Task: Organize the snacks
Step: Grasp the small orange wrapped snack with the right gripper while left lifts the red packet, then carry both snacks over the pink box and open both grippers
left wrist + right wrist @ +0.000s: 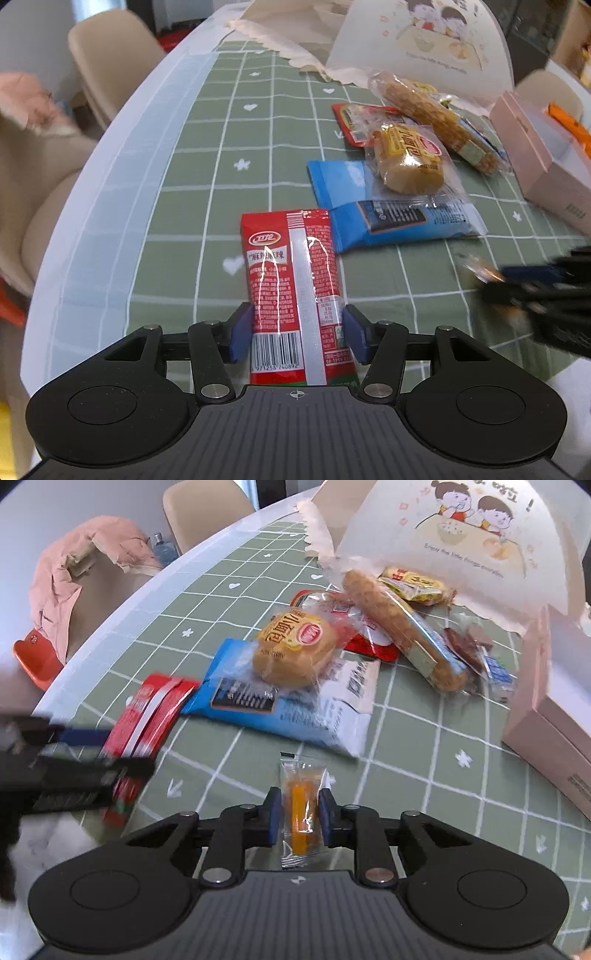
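My left gripper (297,334) is shut on a red snack packet (295,280), its blue pads pressed on both long edges, above the green checked tablecloth (221,166). My right gripper (299,814) is shut on a small clear packet with an orange stick (301,805). Each gripper shows blurred in the other's view: the right one at the right edge (535,295), the left one at the left edge (66,771) with the red packet (147,716). A pile of snacks lies ahead: a blue bag (288,701), a bun in clear wrap (295,650) and a long pastry (402,627).
A pink open box (554,716) stands at the right, also in the left wrist view (546,162). A white paper bag with a cartoon print (461,542) lies behind the pile. Beige chairs (110,55) and a pink jacket (85,572) stand beyond the table's left edge.
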